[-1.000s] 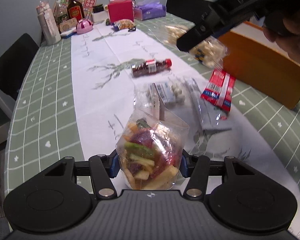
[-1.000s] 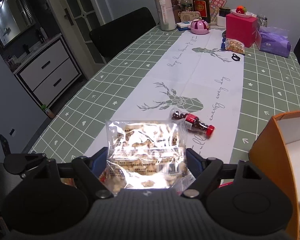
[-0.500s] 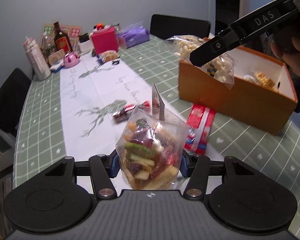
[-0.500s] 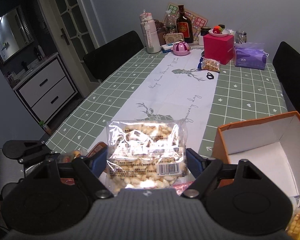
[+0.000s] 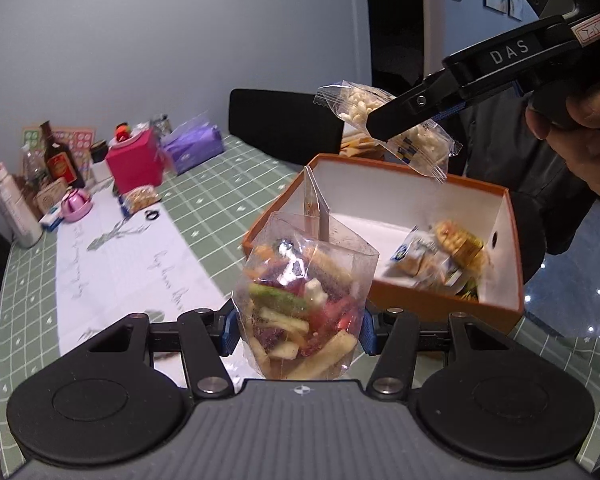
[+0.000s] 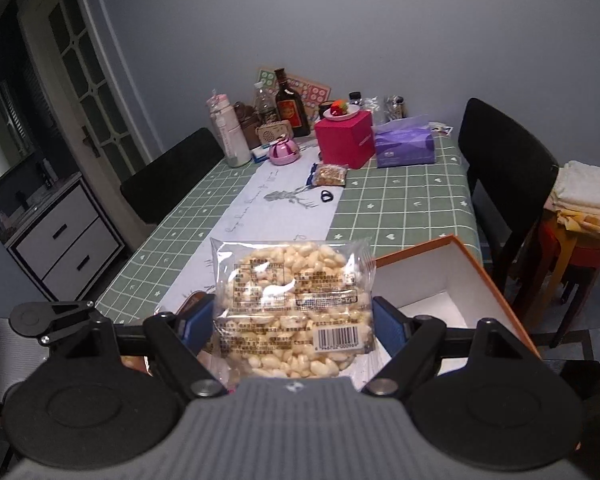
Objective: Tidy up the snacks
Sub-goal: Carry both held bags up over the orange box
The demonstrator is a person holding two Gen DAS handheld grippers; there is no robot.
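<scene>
My left gripper (image 5: 298, 330) is shut on a clear bag of mixed colourful snacks (image 5: 304, 304), held above the table just in front of the orange box (image 5: 428, 308). The box is white inside and holds a few wrapped snacks (image 5: 440, 256). My right gripper (image 6: 294, 320) is shut on a clear bag of pale peanuts (image 6: 292, 308); in the left wrist view that gripper (image 5: 384, 124) holds the peanut bag (image 5: 416, 140) in the air over the box's far side. The box's open corner (image 6: 440, 276) shows to the right in the right wrist view.
The green checked table (image 6: 400, 200) with a white runner carries clutter at its far end: a pink box (image 6: 344, 140), purple tissue pack (image 6: 404, 144), dark bottle (image 6: 290, 108), a small snack bag (image 6: 331, 174). Black chairs (image 6: 504, 168) stand around; a stool with towels (image 6: 580, 208) is at right.
Both grippers have risen and swung toward the orange box, each still holding its bag. The peanut bag now hangs over the box; the snacks lying on the runner have left view.
</scene>
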